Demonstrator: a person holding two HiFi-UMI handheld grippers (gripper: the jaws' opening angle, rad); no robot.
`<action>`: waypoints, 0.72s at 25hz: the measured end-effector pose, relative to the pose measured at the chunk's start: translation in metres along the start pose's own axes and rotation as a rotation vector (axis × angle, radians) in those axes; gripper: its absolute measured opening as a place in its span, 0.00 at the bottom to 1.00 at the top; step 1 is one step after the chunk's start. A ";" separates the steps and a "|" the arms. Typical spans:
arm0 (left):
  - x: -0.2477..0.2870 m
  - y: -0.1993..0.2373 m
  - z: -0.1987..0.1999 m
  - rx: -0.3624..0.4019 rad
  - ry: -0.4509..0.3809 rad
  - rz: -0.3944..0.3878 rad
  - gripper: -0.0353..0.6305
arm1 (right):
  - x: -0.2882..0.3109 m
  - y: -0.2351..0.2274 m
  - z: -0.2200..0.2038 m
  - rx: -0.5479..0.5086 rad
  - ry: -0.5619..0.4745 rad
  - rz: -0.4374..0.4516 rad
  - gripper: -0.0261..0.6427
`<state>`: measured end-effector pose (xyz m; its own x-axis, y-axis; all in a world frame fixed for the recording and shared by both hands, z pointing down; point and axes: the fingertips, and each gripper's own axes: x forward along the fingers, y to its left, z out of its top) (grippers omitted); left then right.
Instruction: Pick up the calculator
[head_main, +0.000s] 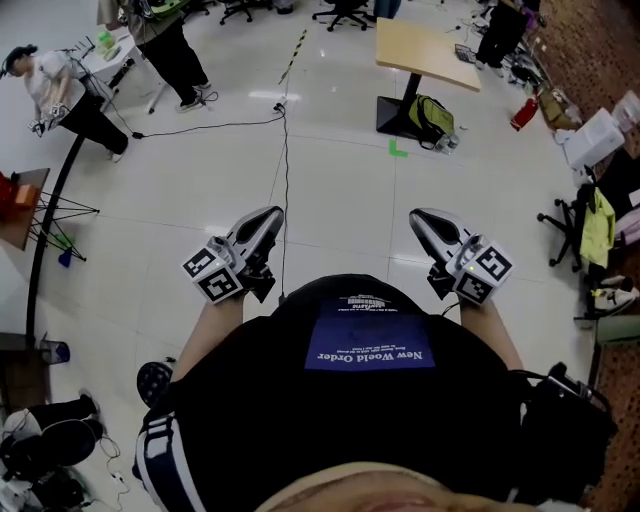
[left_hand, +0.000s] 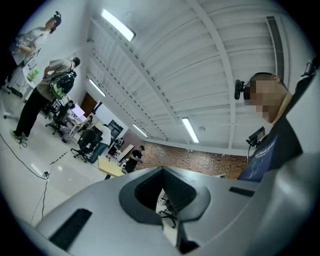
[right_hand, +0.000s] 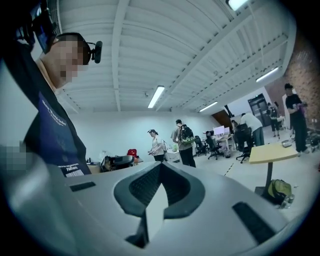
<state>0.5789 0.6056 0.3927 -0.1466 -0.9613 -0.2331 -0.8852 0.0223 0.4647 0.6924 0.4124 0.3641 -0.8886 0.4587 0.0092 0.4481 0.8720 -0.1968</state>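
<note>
Nearest the camera is the operator's black shirt (head_main: 250, 420), with a blue printed panel (head_main: 371, 340) on it. Just beyond it both tools are held out, well apart, above the floor.

Left gripper (head_main: 268, 215): jaws closed tip to tip, nothing between them. Right gripper (head_main: 420, 217): jaws likewise closed and holding nothing. Both gripper views look out level across the room.

The calculator appears in no view, so its place cannot be stated.

Surface: a glossy pale tiled floor (head_main: 330, 190) reflecting the ceiling lights. A thin black cable (head_main: 285, 200) runs along it between the two grippers, away from the operator. Farther out a green tape mark (head_main: 398, 149) is stuck to the tiles.

Beyond the mark stands a light wooden table (head_main: 425, 50) on a black pedestal, with a green backpack (head_main: 432, 118) against its base. At far left two people (head_main: 175, 50) stand by equipment. An office chair (head_main: 565, 225) stands at the right edge.

Far end: a brick wall (left_hand: 200, 160) under a white ribbed ceiling with strip lights (left_hand: 190, 130).
</note>
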 end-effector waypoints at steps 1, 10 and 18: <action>-0.001 0.011 0.007 0.001 -0.015 0.012 0.04 | 0.011 -0.007 -0.001 0.002 0.015 0.005 0.01; 0.027 0.102 0.034 0.027 -0.027 0.136 0.04 | 0.109 -0.106 -0.003 0.001 0.072 0.104 0.01; 0.129 0.198 0.082 0.051 -0.092 0.226 0.04 | 0.187 -0.252 0.033 -0.014 0.075 0.199 0.01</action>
<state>0.3486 0.5089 0.3846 -0.3811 -0.9013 -0.2058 -0.8460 0.2502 0.4708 0.4097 0.2730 0.3833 -0.7727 0.6332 0.0447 0.6159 0.7649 -0.1885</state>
